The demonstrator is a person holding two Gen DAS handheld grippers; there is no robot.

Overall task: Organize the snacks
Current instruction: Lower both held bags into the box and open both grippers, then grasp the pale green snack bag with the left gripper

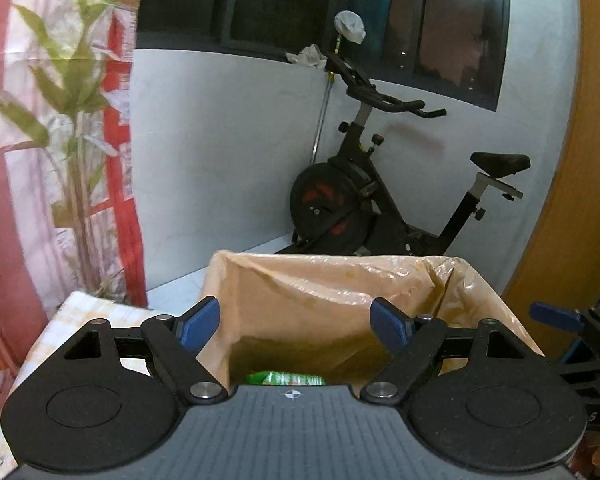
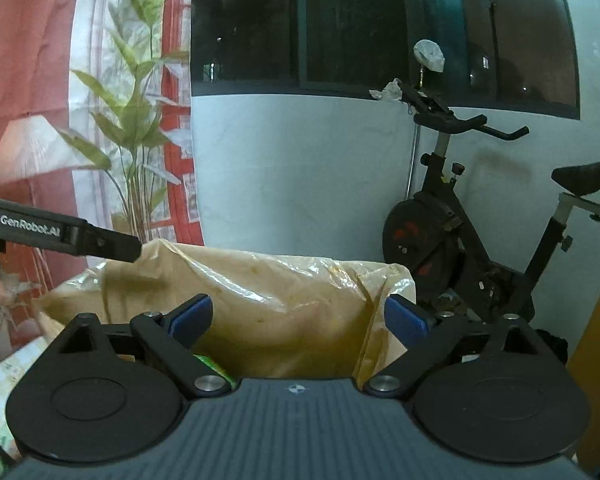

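Both black, blue-padded grippers, left gripper (image 1: 294,322) and right gripper (image 2: 298,318), gape empty over tan plastic-lined bin (image 1: 340,280) holding green snack packet (image 1: 286,379); drop looks done, next fetch another snack from desk.

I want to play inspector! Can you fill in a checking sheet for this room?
Surface: checked tablecloth.
Job's things: box lined with a plastic bag; green snack packet inside.
Clutter: nothing seen.
Grippers: left tool open, empty; right tool open, empty.
Cables: nothing seen.
Surroundings: exercise bike, leafy plant, red and white curtain, dark window.
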